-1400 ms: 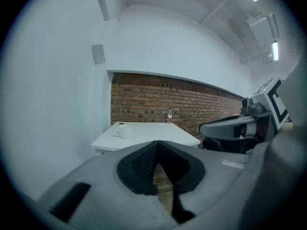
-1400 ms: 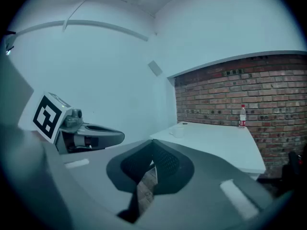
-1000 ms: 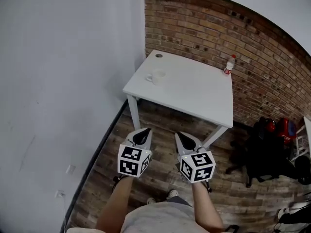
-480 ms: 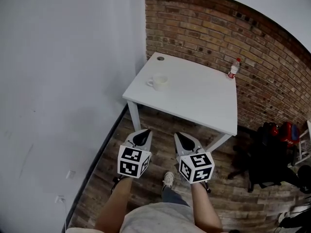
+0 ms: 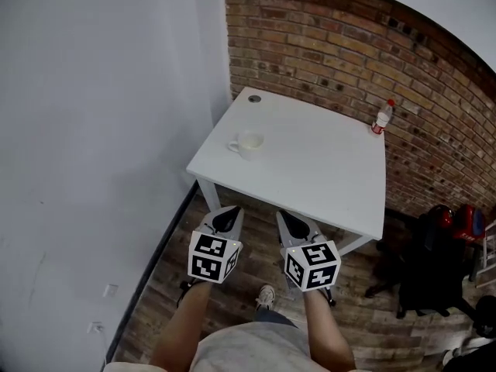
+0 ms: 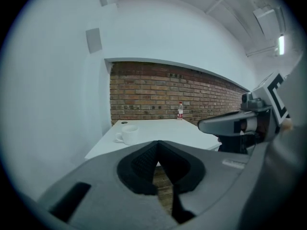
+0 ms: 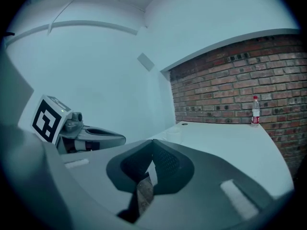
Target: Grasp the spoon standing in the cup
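Observation:
A white cup (image 5: pixel 249 142) with its handle to the left stands near the left edge of a white table (image 5: pixel 325 169). I cannot make out a spoon in it from this distance. In the head view my left gripper (image 5: pixel 227 214) and right gripper (image 5: pixel 291 219) hang side by side over the wooden floor, short of the table's near edge, both shut and holding nothing. In the left gripper view the cup (image 6: pixel 127 134) lies beyond the closed jaws, far ahead. It is only a faint shape (image 7: pixel 172 133) in the right gripper view.
A small bottle with a red cap (image 5: pixel 380 118) stands at the table's far right corner, against the brick wall (image 5: pixel 325 53). A round grommet (image 5: pixel 254 98) marks the far left corner. A white wall (image 5: pixel 101 130) runs along the left. A black chair and bags (image 5: pixel 434 277) stand at the right.
The table and cup have come nearer and lower in the head view as the person steps forward. Both grippers keep their place and stay shut.

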Tool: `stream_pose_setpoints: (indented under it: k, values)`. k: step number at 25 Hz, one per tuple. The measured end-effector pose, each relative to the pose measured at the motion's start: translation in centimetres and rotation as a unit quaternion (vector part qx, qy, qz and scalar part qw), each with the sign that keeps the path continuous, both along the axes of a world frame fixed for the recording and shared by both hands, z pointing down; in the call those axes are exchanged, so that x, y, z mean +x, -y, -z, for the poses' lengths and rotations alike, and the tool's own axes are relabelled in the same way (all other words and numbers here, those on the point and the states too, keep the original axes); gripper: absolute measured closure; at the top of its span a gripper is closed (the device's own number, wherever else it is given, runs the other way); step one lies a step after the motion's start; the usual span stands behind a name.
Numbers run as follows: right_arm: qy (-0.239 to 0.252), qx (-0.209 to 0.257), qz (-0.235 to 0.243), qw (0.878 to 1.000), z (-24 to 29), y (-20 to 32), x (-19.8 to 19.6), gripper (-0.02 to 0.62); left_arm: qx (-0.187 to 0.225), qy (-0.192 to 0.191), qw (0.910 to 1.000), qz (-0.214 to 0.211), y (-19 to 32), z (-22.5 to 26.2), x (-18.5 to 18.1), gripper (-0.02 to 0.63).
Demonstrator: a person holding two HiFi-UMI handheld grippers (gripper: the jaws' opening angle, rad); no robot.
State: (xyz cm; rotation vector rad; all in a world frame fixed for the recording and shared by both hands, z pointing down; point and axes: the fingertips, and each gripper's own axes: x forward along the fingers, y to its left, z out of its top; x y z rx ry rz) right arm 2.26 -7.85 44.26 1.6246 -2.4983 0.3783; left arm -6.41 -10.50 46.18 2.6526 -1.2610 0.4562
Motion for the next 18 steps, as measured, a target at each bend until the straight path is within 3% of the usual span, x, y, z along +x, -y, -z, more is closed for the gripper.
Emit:
stream_pose_setpoints:
  k: [18]
  values:
    - [-0.001, -0.012, 0.049, 0.999, -0.7, 12.1, 4.2, 0.588, -0.003, 0.021, 0.9995, 0.026, 11.7, -0.8, 5.3, 0.606]
